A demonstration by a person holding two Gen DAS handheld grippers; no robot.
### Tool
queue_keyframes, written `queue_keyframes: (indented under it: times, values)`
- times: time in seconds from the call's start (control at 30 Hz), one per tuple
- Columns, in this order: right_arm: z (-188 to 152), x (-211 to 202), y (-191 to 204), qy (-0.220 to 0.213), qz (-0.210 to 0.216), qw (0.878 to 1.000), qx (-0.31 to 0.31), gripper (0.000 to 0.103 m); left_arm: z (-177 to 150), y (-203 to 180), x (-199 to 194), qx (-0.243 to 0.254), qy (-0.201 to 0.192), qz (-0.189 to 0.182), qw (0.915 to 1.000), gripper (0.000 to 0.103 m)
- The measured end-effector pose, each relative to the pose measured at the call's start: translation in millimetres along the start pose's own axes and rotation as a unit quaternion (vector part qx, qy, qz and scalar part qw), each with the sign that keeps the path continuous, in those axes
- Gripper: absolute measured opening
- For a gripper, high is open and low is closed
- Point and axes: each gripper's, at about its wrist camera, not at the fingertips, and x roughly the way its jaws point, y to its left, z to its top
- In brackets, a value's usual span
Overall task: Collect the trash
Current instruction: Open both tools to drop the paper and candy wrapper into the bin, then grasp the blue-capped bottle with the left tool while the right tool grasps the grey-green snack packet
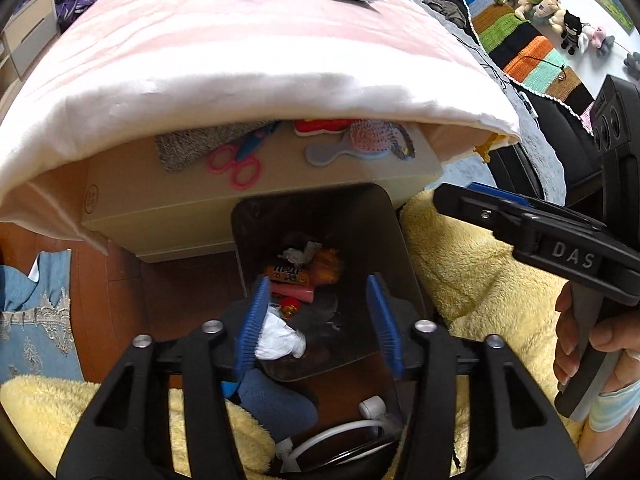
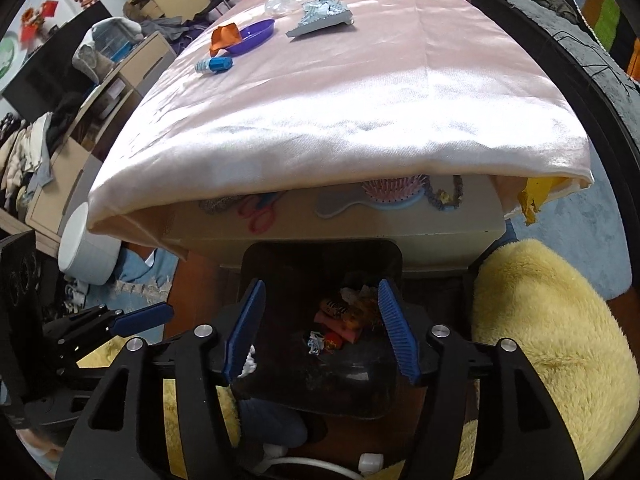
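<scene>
Over the dark trash bin [image 1: 384, 216] both grippers point down: left gripper [image 1: 320, 320] jaws apart, crumpled white tissue [image 1: 280, 336] beside its left pad; right gripper [image 2: 320, 328] jaws apart, empty. Wrappers [image 2: 340, 320] lie in the bin.

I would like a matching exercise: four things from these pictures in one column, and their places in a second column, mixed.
Things:
1. white crumpled paper
2. purple dish
3. pink scissors
4. silver wrapper

Places:
A. on the low shelf under the pink cloth
B. between the fingers of the left tool, above the black bin
C. on the pink cloth, right of the dish
D. on the pink cloth, beside the orange wrapper

Pairs: 1-B, 2-D, 3-A, 4-C
</scene>
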Motion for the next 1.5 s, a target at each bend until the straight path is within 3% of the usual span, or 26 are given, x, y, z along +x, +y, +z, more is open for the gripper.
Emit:
queue_keyframes:
  times: [0.1, 0.33, 0.53, 0.77, 1.17, 1.5]
  values:
    - [3.3, -3.2, -5.1, -0.007, 0.005, 1.0, 0.013, 0.074, 2.1, 5.9, -4.8, -0.004, -0.007, 0.006, 1.0, 0.063]
    - [18.5, -12.1, -13.2, -0.021, 0.004, 0.999, 0.025, 0.075, 15.9, 21.0, -20.2, -0.016, -0.03, 0.024, 0.9991, 0.078]
    - [53.9, -26.5, -13.6, -0.065, -0.009, 0.998, 0.021, 0.086, 43.1, 36.1, -35.0, -0.03, -0.066, 0.038, 0.9966, 0.087]
    - [107.9, -9.6, -17.2, -0.076, -0.032, 0.997, 0.009, 0.086, 85.8, 47.1, -33.7, -0.031, -0.084, 0.056, 0.9944, 0.088]
    - [196.6, 29.3, 0.9, -0.089, -0.034, 0.995, -0.022, 0.085, 185.1, 53.2, -14.3, 0.003, -0.118, 0.065, 0.9908, 0.088]
    - [226.1, 68.7, 11.6, -0.067, -0.034, 0.996, -0.038, 0.08, 230.1, 58.5, 25.8, 0.027, -0.105, 0.099, 0.9892, 0.088]
